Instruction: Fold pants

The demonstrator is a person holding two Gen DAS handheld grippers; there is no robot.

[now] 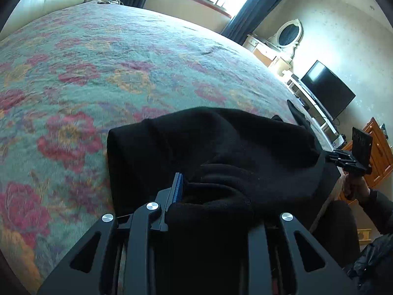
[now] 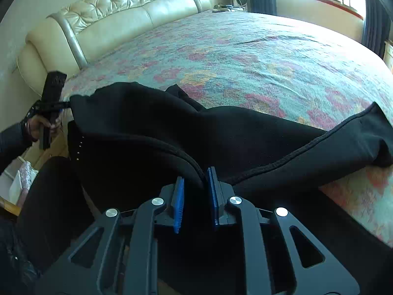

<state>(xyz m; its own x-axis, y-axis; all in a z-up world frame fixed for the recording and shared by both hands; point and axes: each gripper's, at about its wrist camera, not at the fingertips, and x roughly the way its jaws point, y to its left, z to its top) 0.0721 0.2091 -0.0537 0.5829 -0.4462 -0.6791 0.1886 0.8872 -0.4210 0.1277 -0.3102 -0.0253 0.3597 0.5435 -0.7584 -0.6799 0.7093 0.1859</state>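
Note:
Black pants (image 1: 221,145) lie across the near edge of a bed with a floral cover (image 1: 110,73). In the left wrist view my left gripper (image 1: 208,196) is shut on a bunched part of the pants; only its left blue pad (image 1: 177,189) shows, the other is buried in cloth. In the right wrist view the pants (image 2: 221,132) stretch from left to right, one end (image 2: 373,132) resting on the cover (image 2: 245,49). My right gripper (image 2: 196,191) holds a seamed edge of the pants between its blue pads (image 2: 178,201), which stand a little apart around the cloth.
A cream tufted headboard (image 2: 110,17) stands at the bed's far end. A window with dark curtains (image 1: 258,5), a dresser with oval mirror (image 1: 287,34), a TV (image 1: 326,88) and a wooden cabinet (image 1: 378,152) line the room. The bed edge drops off beside my grippers.

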